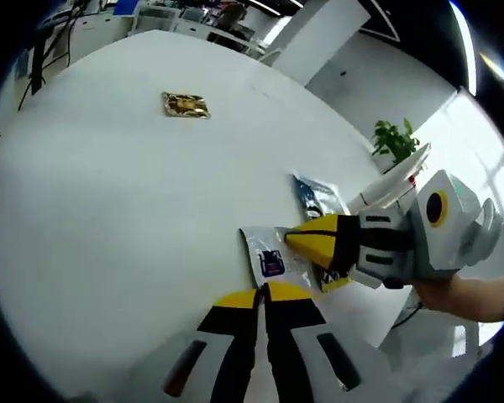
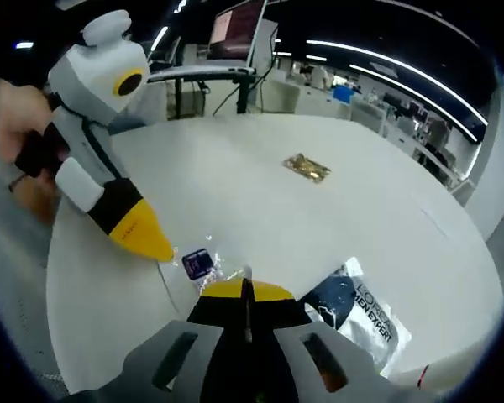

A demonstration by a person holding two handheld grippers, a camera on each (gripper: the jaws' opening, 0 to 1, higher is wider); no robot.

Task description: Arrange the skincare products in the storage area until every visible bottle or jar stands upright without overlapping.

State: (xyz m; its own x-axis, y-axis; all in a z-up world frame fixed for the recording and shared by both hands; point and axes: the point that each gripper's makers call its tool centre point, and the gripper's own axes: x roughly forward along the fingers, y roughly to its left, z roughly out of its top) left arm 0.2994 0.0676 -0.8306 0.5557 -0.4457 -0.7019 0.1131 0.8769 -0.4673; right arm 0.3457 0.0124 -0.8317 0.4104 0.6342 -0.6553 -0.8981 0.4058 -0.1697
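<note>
Nearest the lens in the left gripper view, your left gripper (image 1: 262,294) sat at the bottom centre with its yellow tips pressed together, their ends meeting the lower edge of a small clear sachet (image 1: 269,256) with a purple label. Whether they actually pinched that edge could not be told. Your right gripper (image 1: 298,241) entered from the right, tips closed and lying over the same sachet.

In the right gripper view, the right gripper (image 2: 245,290) was likewise closed at the bottom centre, touching the sachet (image 2: 203,264), while the left gripper (image 2: 155,249) pointed down at it from the upper left.

A dark blue sachet (image 2: 357,312) lay flat at the lower right, just beside the clear one. A gold sachet (image 2: 307,167) lay well apart, toward the upper centre of the white table (image 2: 235,185).

Judged from this, you were working the clear sachet between both grippers. No product stood upright. The next move called for a firm edge grip, since flat film slides.
</note>
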